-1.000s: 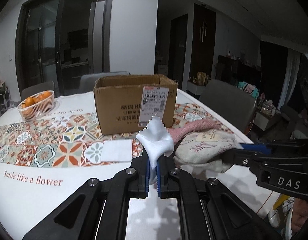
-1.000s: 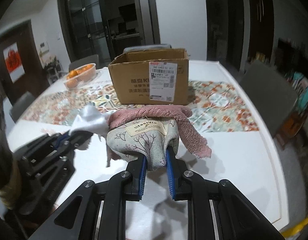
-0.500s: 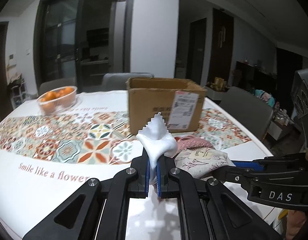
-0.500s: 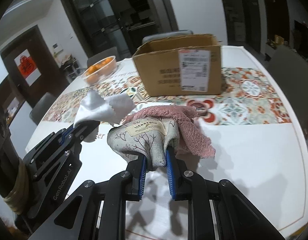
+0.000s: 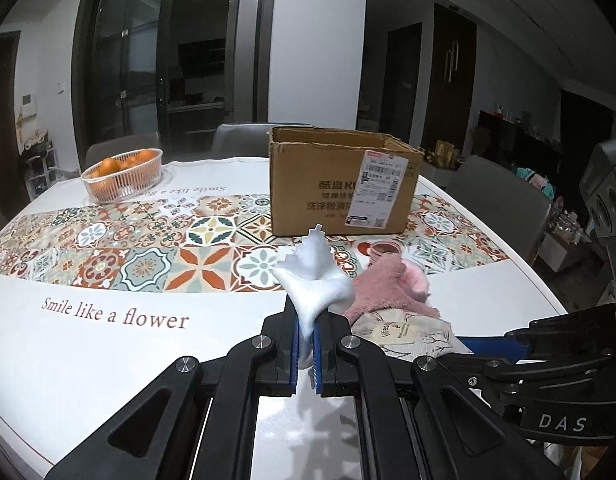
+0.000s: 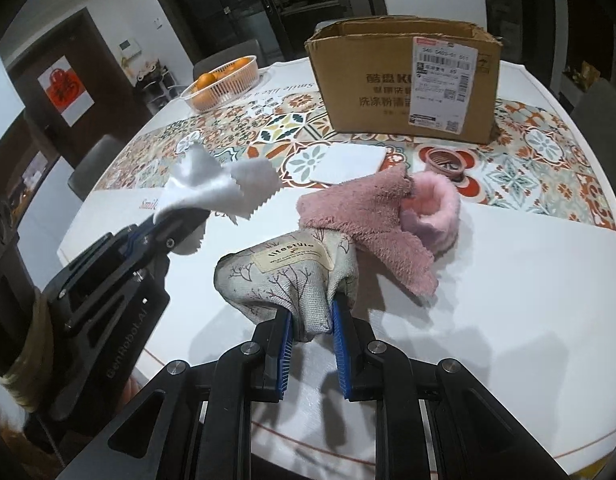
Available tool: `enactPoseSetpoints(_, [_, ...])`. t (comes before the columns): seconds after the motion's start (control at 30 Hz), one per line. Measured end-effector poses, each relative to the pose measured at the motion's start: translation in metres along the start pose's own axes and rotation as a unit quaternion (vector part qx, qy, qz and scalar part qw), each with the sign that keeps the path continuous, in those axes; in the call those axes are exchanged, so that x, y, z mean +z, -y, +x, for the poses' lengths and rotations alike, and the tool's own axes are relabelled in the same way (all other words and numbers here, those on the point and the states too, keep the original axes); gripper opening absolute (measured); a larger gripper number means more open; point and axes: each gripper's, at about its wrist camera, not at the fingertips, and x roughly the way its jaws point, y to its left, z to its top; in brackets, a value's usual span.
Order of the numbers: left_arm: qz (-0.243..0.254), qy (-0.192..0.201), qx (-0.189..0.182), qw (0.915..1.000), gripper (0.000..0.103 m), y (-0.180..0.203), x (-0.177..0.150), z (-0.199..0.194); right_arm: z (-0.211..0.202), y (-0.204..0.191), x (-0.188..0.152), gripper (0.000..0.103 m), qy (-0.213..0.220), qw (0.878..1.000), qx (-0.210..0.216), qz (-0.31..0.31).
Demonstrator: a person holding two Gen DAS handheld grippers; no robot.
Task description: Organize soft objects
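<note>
My left gripper (image 5: 306,344) is shut on a white cloth (image 5: 314,284) with zigzag edges, which stands up from the jaws above the table. In the right wrist view that left gripper (image 6: 176,220) and its white cloth (image 6: 212,188) are at the left. My right gripper (image 6: 311,320) is shut on a beige tree-print fabric piece (image 6: 292,280) with a "lifestyle" label. A pink towel (image 6: 372,216) lies across its far edge and on the table, beside a pink fluffy item (image 6: 432,208). The left wrist view shows the beige piece (image 5: 412,332) and towel (image 5: 384,292) to the right.
An open cardboard box (image 6: 404,80) stands on the patterned runner behind the cloths. In front of it lie a white square pad (image 6: 350,162) and a small brown round piece (image 6: 446,160). A basket of oranges (image 5: 122,174) sits far left. Grey chairs ring the white table (image 6: 528,320).
Both grippers drew back from the box and sank a little with their cloths still gripped. The right gripper tipped downward. The pink towel now trails onto the table, with the fluffy item showing.
</note>
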Motion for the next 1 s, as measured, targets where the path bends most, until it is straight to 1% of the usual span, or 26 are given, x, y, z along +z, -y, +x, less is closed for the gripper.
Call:
enactPoseSetpoints(0.2, [0.007,0.011,-0.006,0.9999,0.007,0.007,0.001,-0.013,-0.02,-0.004,-0.007,0.02,0.027,1.0,-0.009,-0.01])
enactPoseSetpoints(0.4, [0.012,0.023,-0.003,0.9997,0.007,0.011,0.005,-0.021,-0.037,-0.006,-0.007,0.02,0.065,0.997,-0.034,-0.017])
enactPoseSetpoints(0.57, [0.014,0.037,0.001,0.9992,0.007,0.012,0.013,-0.025,-0.05,-0.004,-0.004,0.02,0.099,0.993,-0.056,-0.019])
enactPoseSetpoints(0.8, [0.018,0.057,0.003,0.9982,0.007,0.014,0.028,-0.026,-0.059,0.002,0.003,0.02,0.132,0.989,-0.069,-0.006])
enactPoseSetpoints(1.0, [0.022,0.074,0.002,0.997,0.007,0.015,0.041,-0.021,-0.069,0.01,0.013,0.02,0.174,0.98,-0.093,0.008])
